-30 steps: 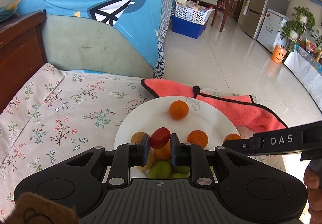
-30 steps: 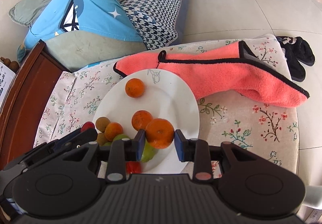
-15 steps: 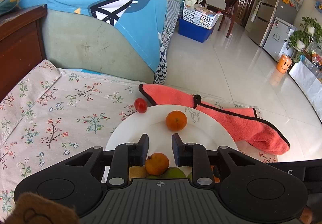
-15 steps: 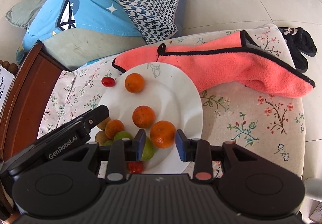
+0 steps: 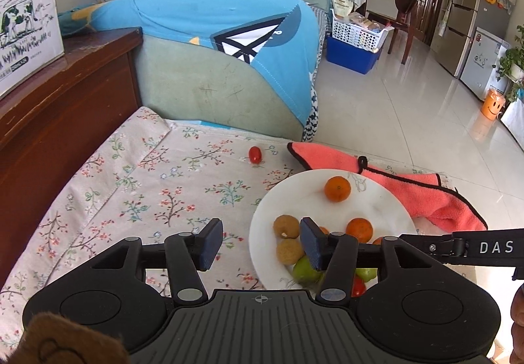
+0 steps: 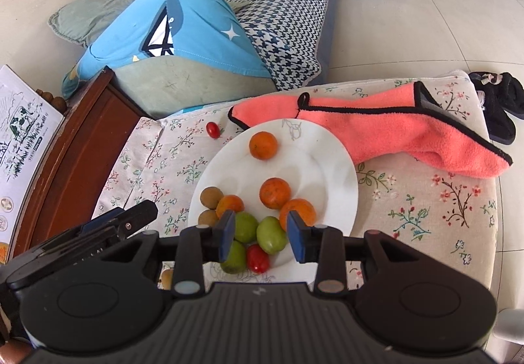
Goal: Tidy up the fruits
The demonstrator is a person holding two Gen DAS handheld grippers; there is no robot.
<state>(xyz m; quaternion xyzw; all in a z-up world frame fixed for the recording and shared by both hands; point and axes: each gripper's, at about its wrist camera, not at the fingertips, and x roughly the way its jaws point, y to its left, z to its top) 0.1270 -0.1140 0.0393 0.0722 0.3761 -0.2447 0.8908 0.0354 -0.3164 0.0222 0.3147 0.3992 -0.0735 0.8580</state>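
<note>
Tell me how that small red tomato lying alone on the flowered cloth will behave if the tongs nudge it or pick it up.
The red tomato is smooth and oval, so it will probably roll on the flowered cloth when nudged. Its glossy skin looks slippery; it might squirt from a hard pinch. Being small, it is likely light, but soft enough to bruise.

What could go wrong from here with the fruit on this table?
1. The red tomato lies loose on the cloth near the table's far edge; a nudge could send it to the floor.
2. The fruit is crowded at the plate's near rim; the right claw, opening just above it with nothing held, might knock a green fruit off.
</note>
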